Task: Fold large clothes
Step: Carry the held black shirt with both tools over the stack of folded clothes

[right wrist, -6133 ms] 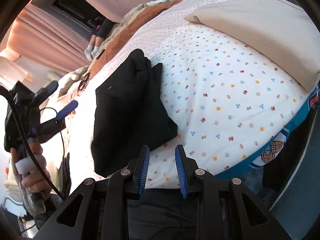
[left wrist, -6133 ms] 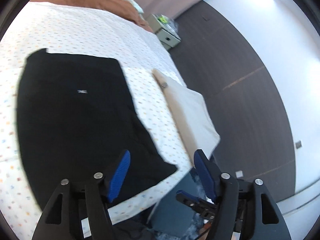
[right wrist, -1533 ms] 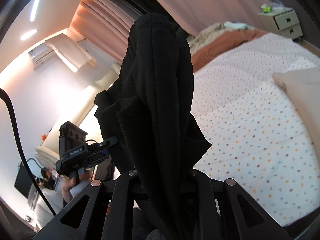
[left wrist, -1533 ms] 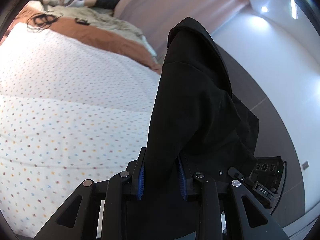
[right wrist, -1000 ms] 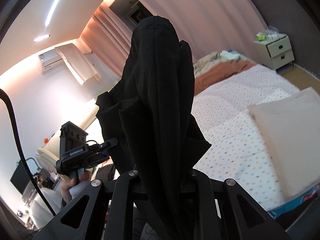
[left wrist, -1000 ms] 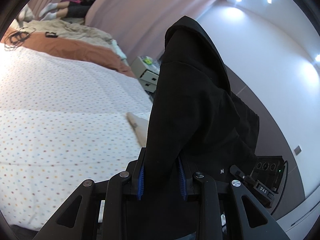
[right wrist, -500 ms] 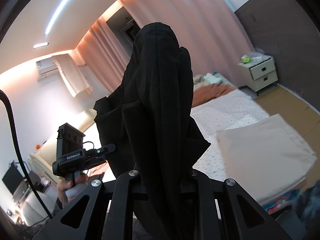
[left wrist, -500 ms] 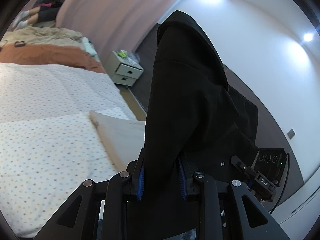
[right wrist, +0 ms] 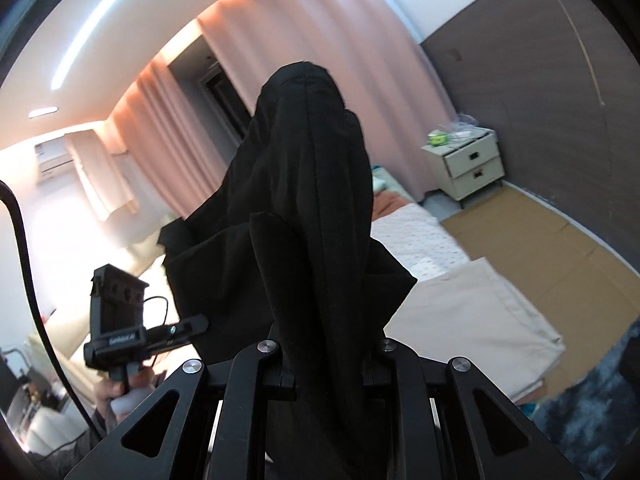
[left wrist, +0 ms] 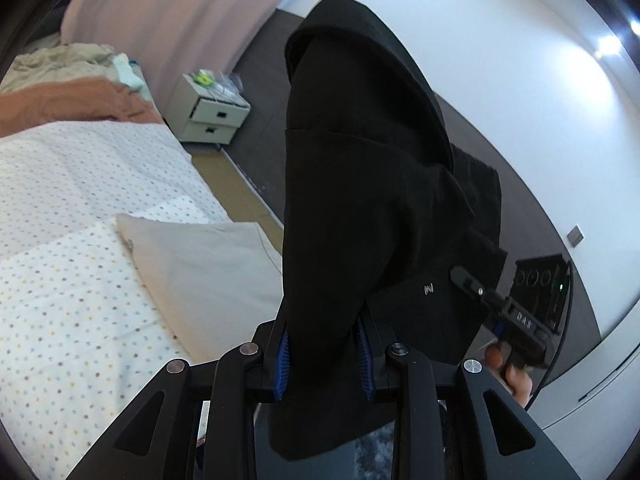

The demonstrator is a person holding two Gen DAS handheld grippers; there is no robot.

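Left wrist alone shows blue pads (left wrist: 282, 364) pinching black garment (left wrist: 360, 208).

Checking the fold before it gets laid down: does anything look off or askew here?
Nothing is damaged, but the black garment, clamped by the left gripper and right gripper, hangs bunched and uneven, not flat.

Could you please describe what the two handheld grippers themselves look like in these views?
Both are matte black linkage frames with silver pivot bolts. The left gripper has ribbed blue finger pads. The right gripper trails a black cable. Small white lettering marks each body where the other's camera sees it.
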